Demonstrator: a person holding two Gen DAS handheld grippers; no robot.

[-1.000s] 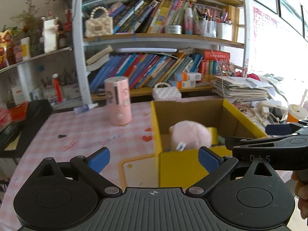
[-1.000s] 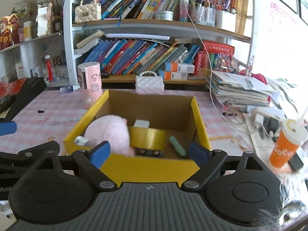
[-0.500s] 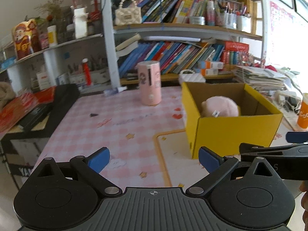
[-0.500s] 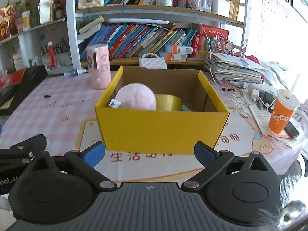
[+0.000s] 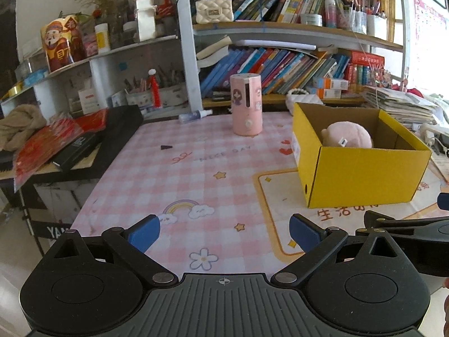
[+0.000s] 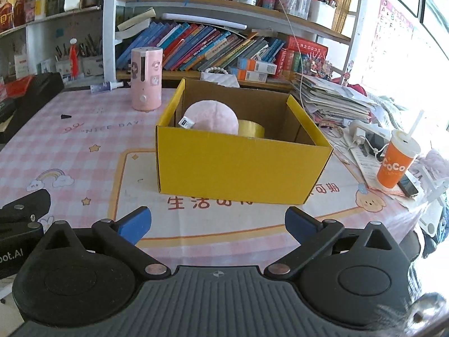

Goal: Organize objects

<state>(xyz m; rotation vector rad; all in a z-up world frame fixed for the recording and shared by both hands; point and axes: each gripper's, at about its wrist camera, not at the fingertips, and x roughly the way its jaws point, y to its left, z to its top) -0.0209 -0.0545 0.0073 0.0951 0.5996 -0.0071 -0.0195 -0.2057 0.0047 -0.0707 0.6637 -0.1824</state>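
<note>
Only the right wrist view shows the yellow tape roll [image 6: 250, 131] beside the pink plush ball [image 6: 212, 117] inside the yellow cardboard box [image 6: 238, 168], while the left gripper [image 5: 224, 231] and the right gripper [image 6: 217, 221], its jaws just having spread, stand wide apart and empty, short of the box.

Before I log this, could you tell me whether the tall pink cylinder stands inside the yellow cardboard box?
No, the tall pink cylinder stands on the tablecloth left of the yellow cardboard box.

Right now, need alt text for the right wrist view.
An open yellow cardboard box sits on a pink checked tablecloth, holding a pink plush toy and a tape roll. The right gripper hangs open and empty before it, bookshelves behind.
</note>
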